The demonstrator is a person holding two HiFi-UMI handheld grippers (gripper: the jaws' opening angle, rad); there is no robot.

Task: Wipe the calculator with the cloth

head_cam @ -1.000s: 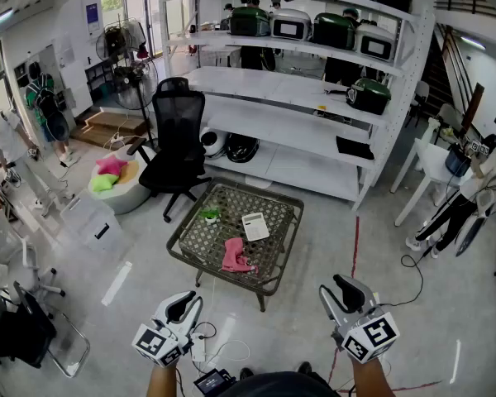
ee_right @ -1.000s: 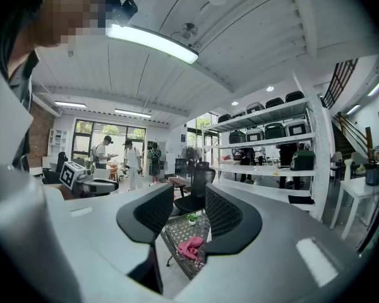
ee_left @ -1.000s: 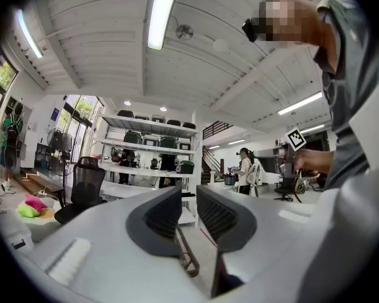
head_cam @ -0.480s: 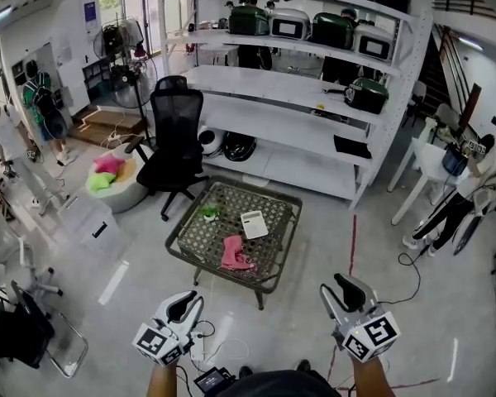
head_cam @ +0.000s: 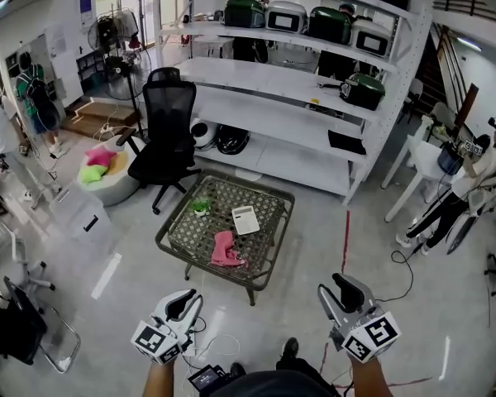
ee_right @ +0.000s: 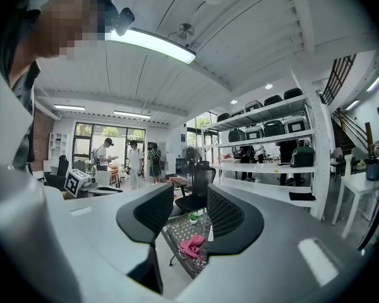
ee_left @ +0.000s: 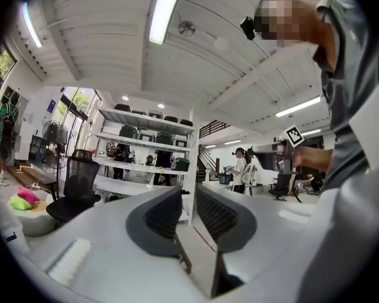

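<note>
A white calculator [head_cam: 245, 219] lies on the low wicker table [head_cam: 175, 235], with a crumpled pink cloth [head_cam: 225, 249] just in front of it. Both grippers are held level well short of the table, over the floor. In the head view my left gripper [head_cam: 187, 301] is at the lower left and my right gripper [head_cam: 340, 288] at the lower right. The left gripper [ee_left: 188, 210] has its jaws shut with nothing in them. My right gripper [ee_right: 191, 210] stands a little open and empty, and the cloth [ee_right: 191, 245] shows far off between its jaws.
A small green plant [head_cam: 200, 206] sits on the table's far left. A black office chair [head_cam: 165, 139] stands behind the table, white shelving [head_cam: 298, 106] with cookers beyond it. Cables [head_cam: 219, 346] lie on the floor near my feet. People stand at the far left and right.
The head view has shifted: table, chair and shelves sit slightly further left and lower in the picture, and a foot now shows at the bottom. Both grippers keep their places.
</note>
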